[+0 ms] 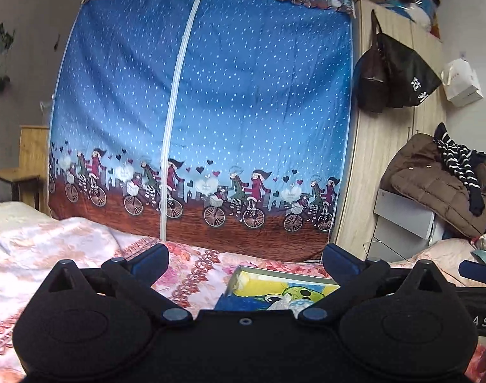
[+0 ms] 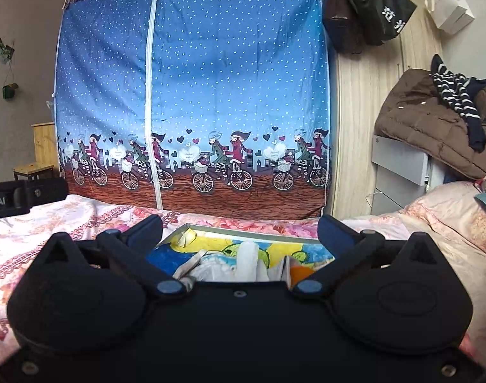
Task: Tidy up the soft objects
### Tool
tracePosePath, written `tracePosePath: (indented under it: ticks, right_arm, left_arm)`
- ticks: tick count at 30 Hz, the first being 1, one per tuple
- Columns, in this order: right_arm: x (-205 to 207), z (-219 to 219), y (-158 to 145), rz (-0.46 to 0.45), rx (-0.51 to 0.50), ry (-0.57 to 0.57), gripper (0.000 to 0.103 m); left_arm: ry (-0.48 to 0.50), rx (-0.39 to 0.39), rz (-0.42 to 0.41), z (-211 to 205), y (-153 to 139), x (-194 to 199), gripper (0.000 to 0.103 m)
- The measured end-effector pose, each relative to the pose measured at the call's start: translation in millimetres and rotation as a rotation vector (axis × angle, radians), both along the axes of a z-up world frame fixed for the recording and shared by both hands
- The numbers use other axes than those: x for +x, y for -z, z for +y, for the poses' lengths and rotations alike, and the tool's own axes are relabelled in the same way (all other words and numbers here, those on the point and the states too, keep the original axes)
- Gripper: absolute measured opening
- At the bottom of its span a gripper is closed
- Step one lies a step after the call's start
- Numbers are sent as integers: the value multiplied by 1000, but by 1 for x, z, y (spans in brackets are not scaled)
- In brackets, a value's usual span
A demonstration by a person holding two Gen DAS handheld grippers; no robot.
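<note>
Box: shallow open box point(image 2: 243, 228) with a bright cartoon print in blue, yellow and green lies flat on the floral bedspread point(image 1: 67, 255), close in front of both claws
Soft things: crumpled white and pale cloth pieces point(image 2: 224, 265) sit inside the box at its near end, with an orange scrap point(image 2: 298, 271) at the right; what each piece is cannot be told
Left gripper: left gripper point(image 1: 245, 257) spread wide with nothing between its fingers; the box point(image 1: 275, 276) lies below and just ahead of it, toward its right finger, untouched
Right gripper: right gripper point(image 2: 239, 229) also spread fully wide and empty; the box sits centred between its two fingers and below them, the cloth pieces close under the claw body, no pad touching them
Side by side: the right gripper's tip shows at the right edge of the left view, and the left gripper's body at the left edge of the right view
Backdrop: blue fabric wardrobe point(image 1: 211, 95) with white dots, a white zip and cyclists along the bottom stands behind the bed
Right of it: wooden cabinet point(image 1: 370, 159) with dark bags point(image 1: 389, 73) hanging, and a brown padded coat point(image 1: 434, 185) heaped with a striped garment point(image 1: 460, 159)
</note>
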State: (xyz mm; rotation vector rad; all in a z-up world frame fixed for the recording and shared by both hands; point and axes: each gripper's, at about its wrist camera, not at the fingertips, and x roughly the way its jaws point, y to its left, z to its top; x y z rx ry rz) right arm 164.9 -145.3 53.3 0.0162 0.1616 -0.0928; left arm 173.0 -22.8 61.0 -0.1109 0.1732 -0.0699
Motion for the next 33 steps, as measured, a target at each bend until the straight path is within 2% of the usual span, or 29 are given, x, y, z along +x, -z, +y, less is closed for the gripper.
tracePosePath:
  ticks: [8,13,20,24,28,33]
  right_arm:
    - [-56,10,17,-34,88,107,103]
    - [-78,9,32,-38,96,145,103]
    - [-102,11,41,10,82,163,103]
    - [-116,13,40,49,111,163,103]
    - [-123,11,44,95,194,150,103]
    - [-129,15,49,124,166,166,103]
  left_arm:
    - [-7,37,-1,14,13,-72,102]
    - [20,-10,33,25,25,-102,102]
    - [27,-11,57,30,34,-130,102]
    - [46,-20,87,32,41,-143,102]
    - [95,-61,149,41,55,-147,102]
    - [90,-62,193,46,65,-141,102]
